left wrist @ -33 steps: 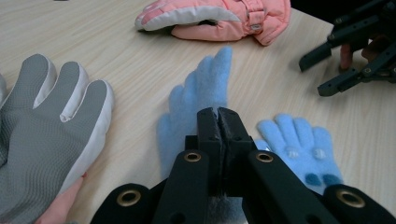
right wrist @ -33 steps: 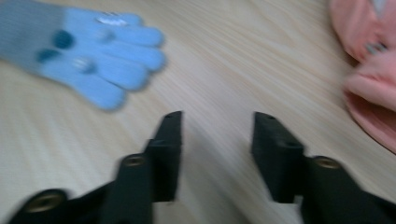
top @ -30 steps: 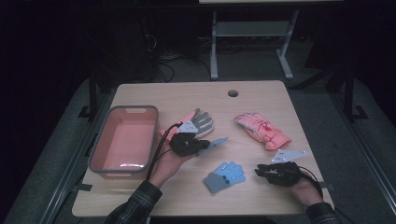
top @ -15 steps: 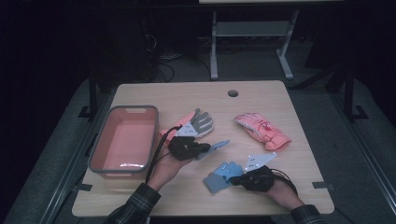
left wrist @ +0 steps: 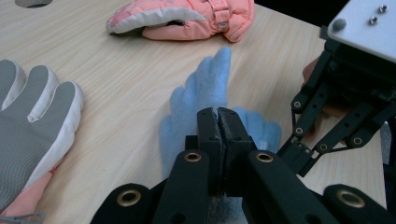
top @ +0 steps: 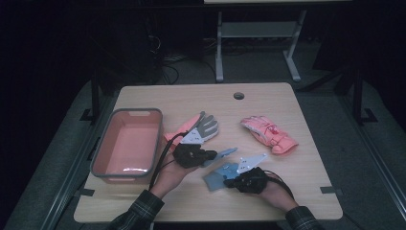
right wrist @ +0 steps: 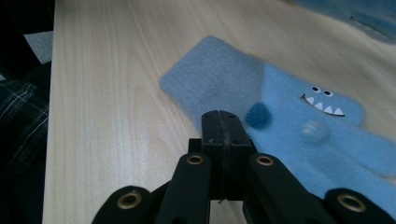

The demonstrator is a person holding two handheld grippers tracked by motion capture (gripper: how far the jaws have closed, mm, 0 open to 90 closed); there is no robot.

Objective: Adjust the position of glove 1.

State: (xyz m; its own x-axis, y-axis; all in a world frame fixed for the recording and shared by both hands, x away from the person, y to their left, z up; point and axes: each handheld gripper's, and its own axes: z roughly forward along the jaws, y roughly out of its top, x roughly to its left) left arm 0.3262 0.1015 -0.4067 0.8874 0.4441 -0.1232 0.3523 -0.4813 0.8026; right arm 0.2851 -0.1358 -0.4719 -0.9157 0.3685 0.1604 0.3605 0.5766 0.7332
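Two light-blue fleece gloves lie near the table's front middle. My left gripper (top: pixel 209 155) (left wrist: pixel 217 112) is shut on one blue glove (top: pixel 226 153) (left wrist: pixel 205 88), whose finger points away over the wood. The other blue glove (top: pixel 216 175) (right wrist: pixel 289 121) has a toothy monster face and a dark pompom. My right gripper (top: pixel 231 181) (right wrist: pixel 222 115) is shut, its tips over that glove's cuff edge; no fabric shows between the jaws. In the left gripper view the right gripper (left wrist: pixel 336 107) stands close on the right.
A pink padded glove (top: pixel 270 134) (left wrist: pixel 187 18) lies to the right of centre. A grey-palmed pink glove (top: pixel 201 128) (left wrist: pixel 32 121) lies behind my left hand. A pink bin (top: pixel 127 111) stands at the left. A cable hole (top: pixel 238 95) is at the back.
My right hand has slid left from the table's front right to the monster-face glove. The left hand and its blue glove have stayed put.
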